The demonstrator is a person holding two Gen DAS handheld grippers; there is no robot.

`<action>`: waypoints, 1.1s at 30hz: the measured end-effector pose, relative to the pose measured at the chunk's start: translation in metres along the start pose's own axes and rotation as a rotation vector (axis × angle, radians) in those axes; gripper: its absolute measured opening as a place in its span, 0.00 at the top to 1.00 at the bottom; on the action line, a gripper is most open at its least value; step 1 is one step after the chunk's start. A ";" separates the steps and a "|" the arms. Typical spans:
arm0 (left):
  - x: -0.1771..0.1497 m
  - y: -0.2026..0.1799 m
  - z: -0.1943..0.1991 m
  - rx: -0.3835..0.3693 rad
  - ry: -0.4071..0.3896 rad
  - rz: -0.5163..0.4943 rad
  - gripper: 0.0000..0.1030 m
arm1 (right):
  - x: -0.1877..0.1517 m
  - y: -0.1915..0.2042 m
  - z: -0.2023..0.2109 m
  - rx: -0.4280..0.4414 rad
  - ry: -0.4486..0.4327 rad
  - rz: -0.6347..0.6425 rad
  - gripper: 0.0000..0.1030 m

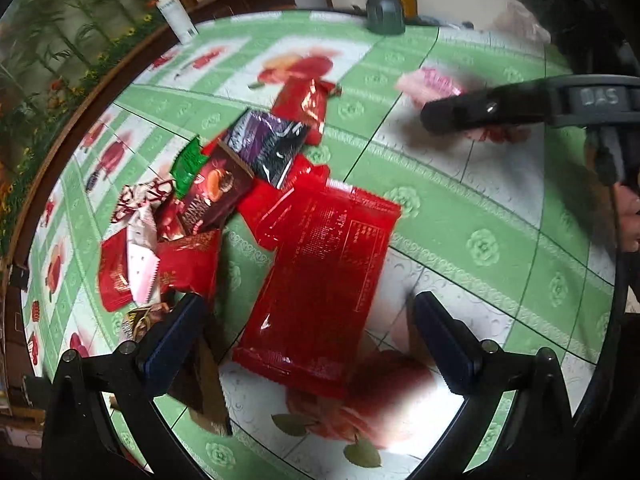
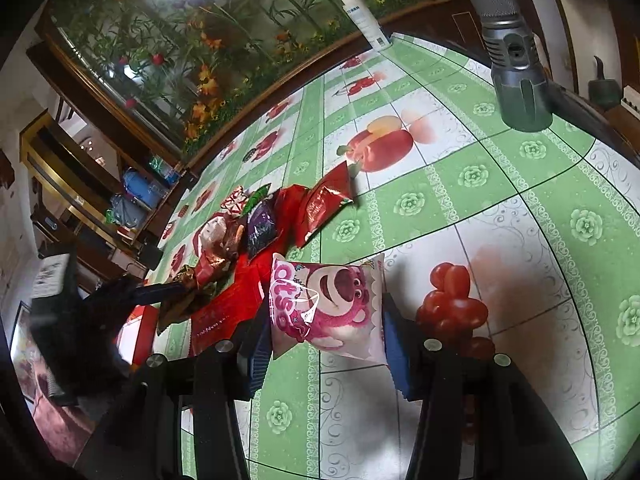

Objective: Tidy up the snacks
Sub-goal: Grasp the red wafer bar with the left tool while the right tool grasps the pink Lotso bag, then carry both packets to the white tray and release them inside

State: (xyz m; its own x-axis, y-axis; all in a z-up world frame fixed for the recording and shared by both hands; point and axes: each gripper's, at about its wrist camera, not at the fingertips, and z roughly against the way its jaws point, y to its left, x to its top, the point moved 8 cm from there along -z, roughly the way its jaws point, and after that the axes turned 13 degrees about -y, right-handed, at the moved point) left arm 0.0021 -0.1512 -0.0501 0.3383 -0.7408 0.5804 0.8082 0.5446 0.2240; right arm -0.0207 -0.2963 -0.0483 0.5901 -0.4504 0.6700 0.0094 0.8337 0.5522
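A green-and-white chequered plastic tablecloth (image 2: 460,208) carries pale green rosettes, grey scrollwork and printed red fruit. At lower centre of the right wrist view, a pink-and-white snack packet with a pink cartoon bear (image 2: 328,304) sits between blue-padded black fingers (image 2: 396,344). In the left wrist view, a large flat glossy red packet with fine print (image 1: 320,280) fills the centre; above it lie a purple-and-black pouch (image 1: 268,144) and a dark brown packet with an orange motif (image 1: 216,196). At upper left stands a white bottle (image 1: 176,12).

Pink packet (image 1: 430,82) motion-blurred, half-hidden
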 end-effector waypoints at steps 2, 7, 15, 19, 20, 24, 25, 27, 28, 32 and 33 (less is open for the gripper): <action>-0.003 0.001 -0.005 -0.025 0.015 0.025 0.00 | 0.000 -0.001 0.000 0.001 -0.001 -0.002 0.51; -0.005 0.003 -0.002 -0.093 -0.015 0.137 0.25 | -0.001 -0.001 0.000 -0.004 0.004 -0.004 0.50; -0.014 -0.012 0.016 -0.082 -0.065 0.241 0.53 | 0.001 0.001 0.000 -0.012 -0.009 0.017 0.50; -0.026 -0.018 0.030 -0.069 -0.099 0.329 0.54 | 0.000 0.003 -0.002 -0.022 -0.006 0.037 0.50; -0.030 -0.017 0.034 -0.065 -0.107 0.355 0.54 | -0.001 0.004 -0.002 -0.020 -0.006 0.039 0.50; -0.052 -0.012 0.053 -0.015 -0.122 0.480 0.53 | -0.003 0.009 -0.004 -0.024 -0.001 0.077 0.50; -0.059 -0.011 0.060 0.005 -0.126 0.516 0.53 | -0.004 0.011 -0.004 -0.010 0.003 0.077 0.50; -0.070 -0.009 0.078 0.057 -0.156 0.552 0.53 | -0.005 0.013 -0.004 0.005 0.004 0.080 0.50; -0.073 -0.008 0.085 0.078 -0.169 0.559 0.53 | -0.005 0.015 -0.003 0.012 0.000 0.081 0.50; -0.085 -0.001 0.116 0.175 -0.215 0.598 0.53 | -0.007 0.032 0.002 0.061 -0.022 0.109 0.50; -0.089 0.002 0.124 0.201 -0.225 0.611 0.53 | -0.010 0.041 0.002 0.086 -0.026 0.120 0.50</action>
State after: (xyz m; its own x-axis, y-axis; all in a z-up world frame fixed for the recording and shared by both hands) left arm -0.0860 -0.0358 -0.0042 0.5795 -0.1893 0.7927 0.3916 0.9177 -0.0672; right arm -0.0278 -0.2588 -0.0314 0.5618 -0.3586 0.7455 -0.1294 0.8520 0.5073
